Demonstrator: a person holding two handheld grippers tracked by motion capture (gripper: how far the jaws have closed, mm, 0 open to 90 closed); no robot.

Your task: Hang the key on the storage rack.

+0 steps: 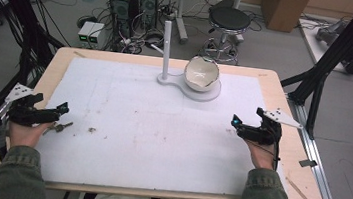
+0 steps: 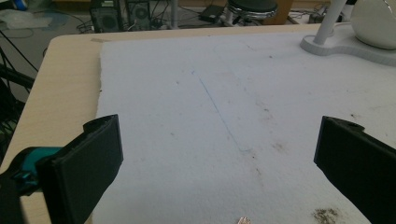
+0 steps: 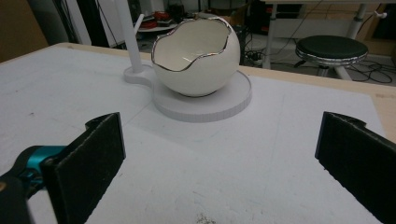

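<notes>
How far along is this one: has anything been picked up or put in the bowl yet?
Nothing looks done. The keys lie on the mat just by the left gripper, whose jaws stand open with nothing between them. The right gripper is open too and faces the egg-shaped bowl, which looks empty on its white stand. Grasping the keys, probably to move them, is all left.
</notes>
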